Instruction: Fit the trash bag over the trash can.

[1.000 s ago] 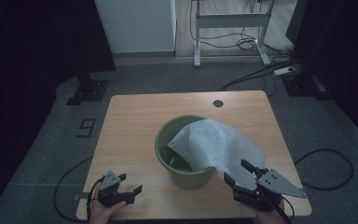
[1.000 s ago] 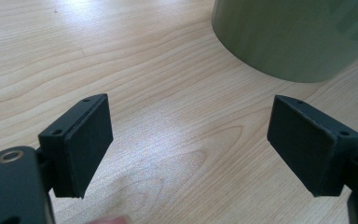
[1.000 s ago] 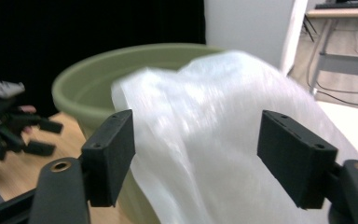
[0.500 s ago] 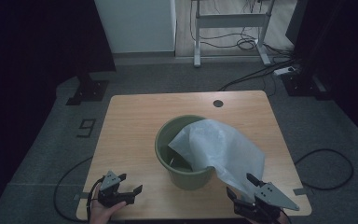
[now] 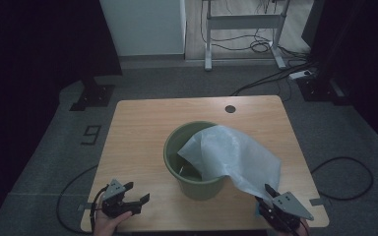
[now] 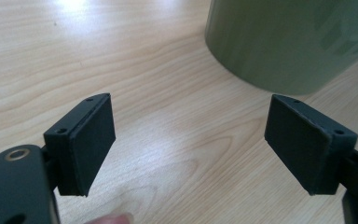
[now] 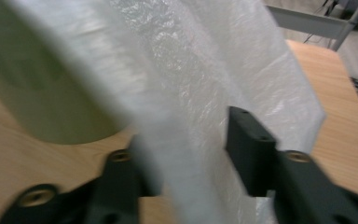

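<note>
A green bucket (image 5: 192, 167) stands on the wooden table (image 5: 142, 128). A translucent white plastic bag (image 5: 231, 157) lies half inside it and drapes over its right rim onto the table. My right gripper (image 5: 265, 194) sits at the bag's lower corner. In the right gripper view the bag (image 7: 205, 93) hangs between my jaws (image 7: 191, 158), which have just been closing; a gap still shows, and the film hides the left pad. The bucket (image 7: 42, 102) is to the left there. My left gripper (image 5: 137, 192) rests open near the front left edge, with nothing between its jaws (image 6: 189, 140) and the bucket (image 6: 284, 42) ahead.
A round cable hole (image 5: 230, 108) sits near the table's far edge. Beyond the table are a white cabinet (image 5: 142, 24), a metal frame leg (image 5: 208, 44) and cables on the floor (image 5: 344, 172). A floor mark "9" (image 5: 92, 133) lies to the left.
My right gripper has sunk toward the table's front edge, and the bag's lower corner now reaches it. The left gripper has stayed put.
</note>
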The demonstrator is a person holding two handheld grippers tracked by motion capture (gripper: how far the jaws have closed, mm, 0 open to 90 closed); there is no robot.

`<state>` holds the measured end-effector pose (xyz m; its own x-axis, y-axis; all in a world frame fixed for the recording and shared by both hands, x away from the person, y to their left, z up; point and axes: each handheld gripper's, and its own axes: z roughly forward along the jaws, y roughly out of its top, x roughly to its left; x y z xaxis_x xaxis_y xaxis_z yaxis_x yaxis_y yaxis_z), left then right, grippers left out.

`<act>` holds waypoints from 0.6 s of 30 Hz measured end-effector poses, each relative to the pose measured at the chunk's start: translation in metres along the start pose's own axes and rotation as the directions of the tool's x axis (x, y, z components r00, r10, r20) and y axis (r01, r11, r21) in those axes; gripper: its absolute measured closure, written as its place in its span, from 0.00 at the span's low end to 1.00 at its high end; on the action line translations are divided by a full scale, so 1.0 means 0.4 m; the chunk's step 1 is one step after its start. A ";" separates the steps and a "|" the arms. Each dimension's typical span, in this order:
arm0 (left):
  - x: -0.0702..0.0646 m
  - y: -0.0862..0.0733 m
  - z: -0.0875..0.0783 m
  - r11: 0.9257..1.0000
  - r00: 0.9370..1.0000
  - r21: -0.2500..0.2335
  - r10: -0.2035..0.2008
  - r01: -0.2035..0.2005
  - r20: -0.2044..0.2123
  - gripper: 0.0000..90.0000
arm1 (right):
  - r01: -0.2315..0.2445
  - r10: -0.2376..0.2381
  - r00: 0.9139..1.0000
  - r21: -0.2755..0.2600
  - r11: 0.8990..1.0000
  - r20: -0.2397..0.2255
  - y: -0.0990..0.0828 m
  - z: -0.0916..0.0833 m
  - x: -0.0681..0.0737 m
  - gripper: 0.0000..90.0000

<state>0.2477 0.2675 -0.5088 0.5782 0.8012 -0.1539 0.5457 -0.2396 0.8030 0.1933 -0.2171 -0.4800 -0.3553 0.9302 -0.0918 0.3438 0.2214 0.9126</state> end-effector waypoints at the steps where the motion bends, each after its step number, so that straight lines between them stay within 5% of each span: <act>1: -0.003 0.007 -0.003 1.000 1.000 -0.003 -0.009 0.009 0.001 0.17 | 0.000 0.000 1.000 -0.004 1.000 0.009 0.001 0.002 -0.006 0.75; 7: -0.024 0.053 -0.035 0.997 0.998 -0.051 -0.055 0.055 0.011 0.23 | 0.020 -0.018 0.999 -0.036 0.999 0.041 0.025 0.024 -0.057 0.93; 11: -0.050 0.094 -0.069 0.993 0.999 -0.107 -0.042 0.045 0.028 0.25 | 0.015 -0.006 0.996 -0.105 0.994 0.084 0.084 0.024 -0.094 0.97; 14: -0.067 0.119 -0.084 0.989 0.999 -0.143 -0.033 0.038 0.036 0.26 | 0.014 0.002 0.995 -0.159 0.987 0.102 0.133 0.018 -0.114 0.98; 18: -0.089 0.159 -0.095 0.984 0.998 -0.176 -0.031 0.040 0.055 0.26 | 0.020 0.004 0.996 -0.267 0.964 0.090 0.222 0.010 -0.135 0.98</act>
<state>0.2387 0.2444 -0.4304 0.5937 0.7767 -0.2103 0.4530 -0.1067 0.8851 0.2466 -0.2464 -0.3957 -0.2741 0.9538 -0.1233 0.0925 0.1538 0.9838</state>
